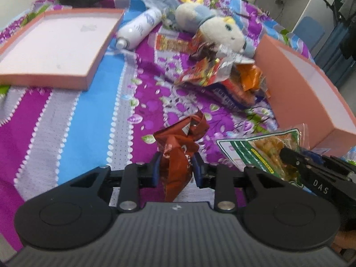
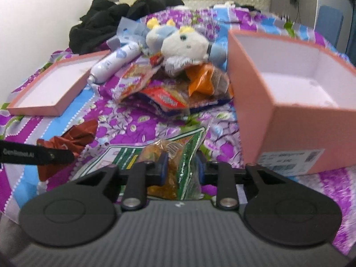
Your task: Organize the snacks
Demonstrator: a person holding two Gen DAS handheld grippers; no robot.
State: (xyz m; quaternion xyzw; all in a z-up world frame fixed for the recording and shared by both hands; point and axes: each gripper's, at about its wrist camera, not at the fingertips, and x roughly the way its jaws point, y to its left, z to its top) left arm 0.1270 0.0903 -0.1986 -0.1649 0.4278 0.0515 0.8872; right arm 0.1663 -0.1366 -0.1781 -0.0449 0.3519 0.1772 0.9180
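Observation:
My left gripper (image 1: 176,166) is shut on a crumpled brown snack packet (image 1: 178,153), held above the bedspread. My right gripper (image 2: 181,166) is shut on a green and white snack bag (image 2: 178,155) with orange-yellow pieces inside. The green bag also shows in the left wrist view (image 1: 262,153), and the brown packet shows in the right wrist view (image 2: 69,138). A pile of other snack packets (image 2: 178,89) lies ahead, next to an open pink box (image 2: 289,102) on the right. The box looks empty inside.
The pink box lid (image 1: 55,44) lies open side up at the left. A white spray bottle (image 1: 138,27) and a plush toy (image 1: 213,26) lie behind the snack pile. Black clothing (image 2: 115,15) sits at the far end of the purple and blue bedspread (image 1: 77,111).

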